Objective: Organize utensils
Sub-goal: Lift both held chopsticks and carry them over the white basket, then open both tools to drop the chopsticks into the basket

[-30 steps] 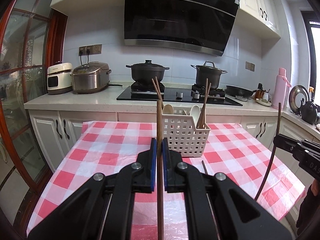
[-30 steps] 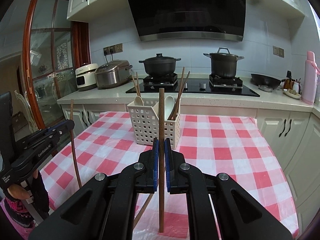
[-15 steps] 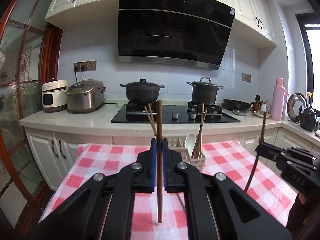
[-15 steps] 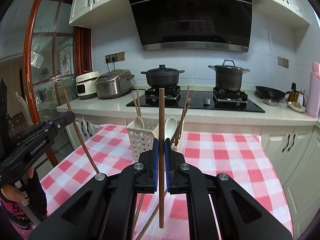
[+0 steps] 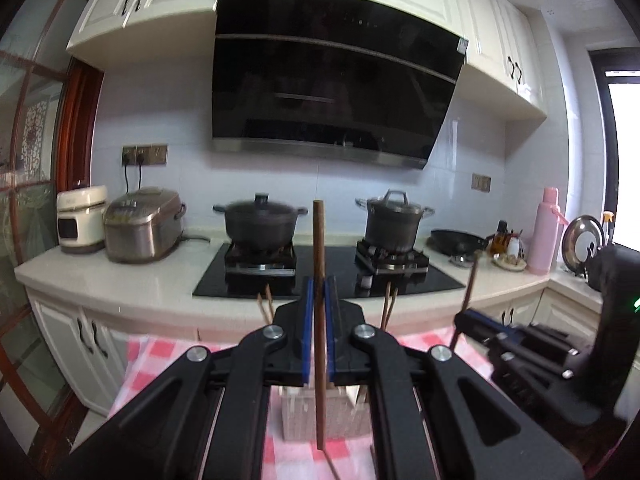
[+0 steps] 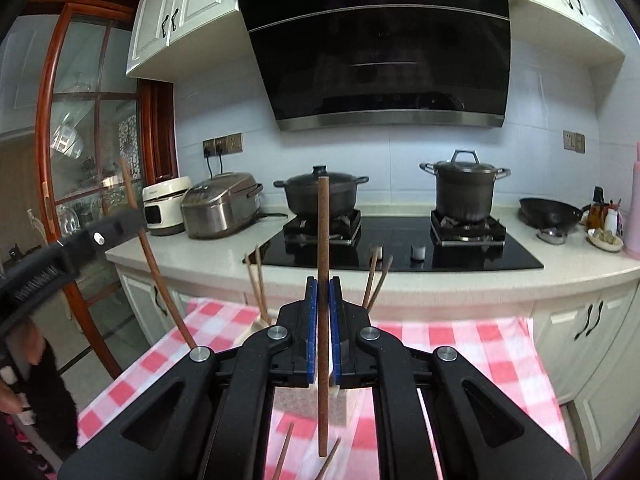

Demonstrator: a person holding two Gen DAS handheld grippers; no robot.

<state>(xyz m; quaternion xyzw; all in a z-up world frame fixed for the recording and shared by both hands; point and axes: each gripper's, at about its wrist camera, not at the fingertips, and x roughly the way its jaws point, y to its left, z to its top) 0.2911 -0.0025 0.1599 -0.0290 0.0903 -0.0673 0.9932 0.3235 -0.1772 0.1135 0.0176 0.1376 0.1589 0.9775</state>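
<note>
Your left gripper (image 5: 319, 332) pinched one upright chopstick (image 5: 319, 280); your right gripper (image 6: 323, 332) pinched another (image 6: 323, 256). Both sticks hung above the checked tablecloth (image 6: 460, 344). Just beyond the jaws stood the white basket (image 5: 304, 420) with chopsticks poking up. Farther back were two pots (image 6: 320, 196) on the stove.

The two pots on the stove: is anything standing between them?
No, in the right wrist view the hob between the left pot and right pot is bare; the held chopstick only crosses in front.
</note>
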